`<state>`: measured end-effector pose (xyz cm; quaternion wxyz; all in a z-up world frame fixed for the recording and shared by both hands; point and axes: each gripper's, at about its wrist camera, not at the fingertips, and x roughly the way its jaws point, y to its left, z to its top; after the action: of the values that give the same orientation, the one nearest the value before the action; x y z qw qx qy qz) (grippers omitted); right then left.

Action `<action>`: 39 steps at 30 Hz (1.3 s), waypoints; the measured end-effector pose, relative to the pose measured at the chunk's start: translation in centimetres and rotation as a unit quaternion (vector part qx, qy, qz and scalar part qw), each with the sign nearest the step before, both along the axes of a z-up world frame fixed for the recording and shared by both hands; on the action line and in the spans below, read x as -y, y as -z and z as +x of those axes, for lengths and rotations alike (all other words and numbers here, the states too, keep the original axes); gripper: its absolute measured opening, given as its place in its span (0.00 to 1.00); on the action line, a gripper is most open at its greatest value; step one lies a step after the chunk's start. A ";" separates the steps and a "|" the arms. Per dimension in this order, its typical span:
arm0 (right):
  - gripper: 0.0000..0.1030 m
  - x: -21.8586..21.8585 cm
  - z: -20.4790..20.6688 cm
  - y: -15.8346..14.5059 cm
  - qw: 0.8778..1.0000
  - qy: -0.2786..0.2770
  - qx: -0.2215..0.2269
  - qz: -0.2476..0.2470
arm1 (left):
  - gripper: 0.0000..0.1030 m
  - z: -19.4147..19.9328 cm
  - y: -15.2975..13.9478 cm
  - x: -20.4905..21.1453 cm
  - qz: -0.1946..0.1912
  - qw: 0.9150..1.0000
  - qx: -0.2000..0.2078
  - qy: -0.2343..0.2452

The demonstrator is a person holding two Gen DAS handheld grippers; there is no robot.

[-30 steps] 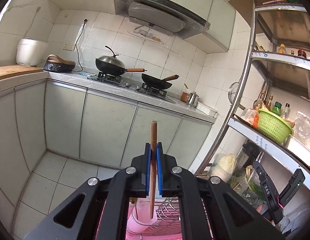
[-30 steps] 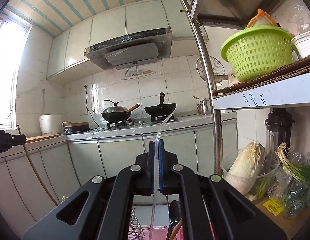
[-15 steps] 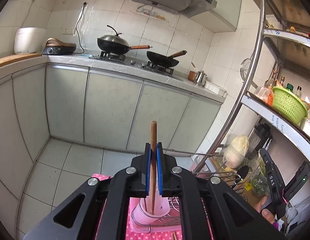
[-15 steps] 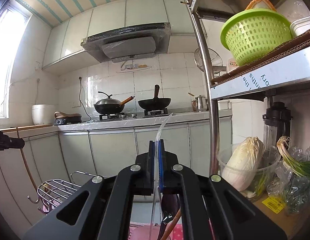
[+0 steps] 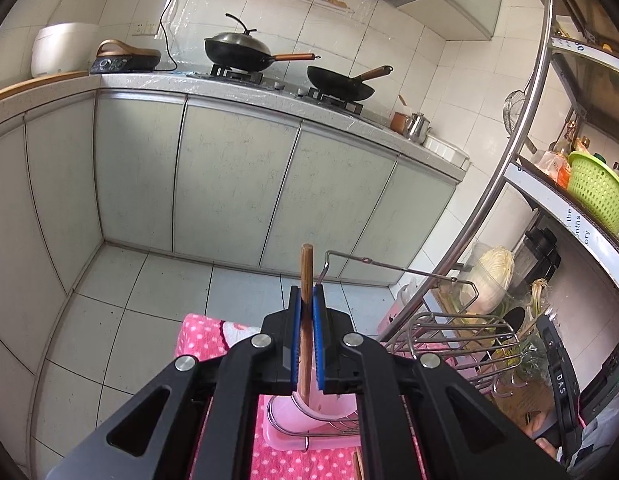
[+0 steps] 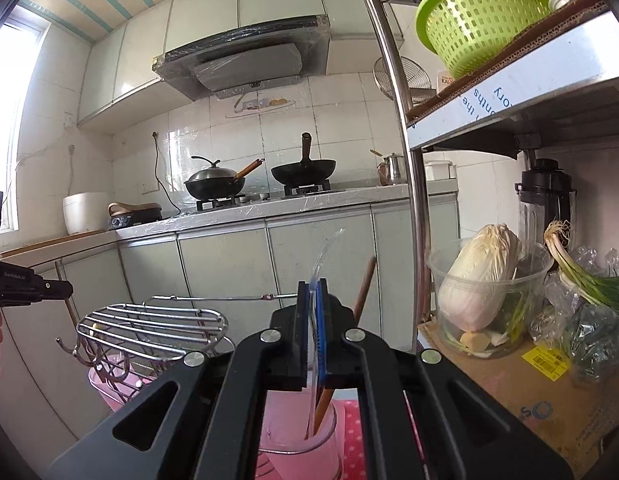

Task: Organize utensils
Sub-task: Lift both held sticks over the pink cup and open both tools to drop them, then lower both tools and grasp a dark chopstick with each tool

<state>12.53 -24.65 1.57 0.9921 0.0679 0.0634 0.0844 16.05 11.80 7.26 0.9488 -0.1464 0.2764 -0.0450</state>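
Note:
My left gripper (image 5: 306, 300) is shut on a brown wooden stick-like utensil (image 5: 306, 268), held upright with its lower end inside a pink cup (image 5: 329, 410) of the wire rack (image 5: 449, 332). My right gripper (image 6: 312, 292) is shut on a clear plastic utensil (image 6: 325, 250), whose lower end reaches into another pink cup (image 6: 301, 444). A wooden-handled utensil (image 6: 365, 284) stands tilted in that same cup. The left gripper (image 6: 49, 288) shows at the left edge of the right wrist view.
The rack stands on a pink dotted cloth (image 5: 205, 340). A steel shelf post (image 6: 409, 160) rises to the right, with a cabbage tub (image 6: 485, 292) and green basket (image 6: 477, 20) on its shelves. Counter with two woks (image 5: 337, 84) lies beyond.
Both grippers have come down toward the rack. The wooden stick's tip now sits in the pink cup, and the clear utensil's end has entered its cup.

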 end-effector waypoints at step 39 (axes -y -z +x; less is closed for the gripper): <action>0.40 1.3 -2.5 2.1 0.991 -0.027 -0.114 0.059 | 0.40 -3.9 -0.7 -0.7 -0.020 1.000 0.017 -0.006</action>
<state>10.04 -25.95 -0.56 0.9701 0.1335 0.1723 0.1067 12.13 12.51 7.96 0.9504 -0.1661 0.2586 -0.0476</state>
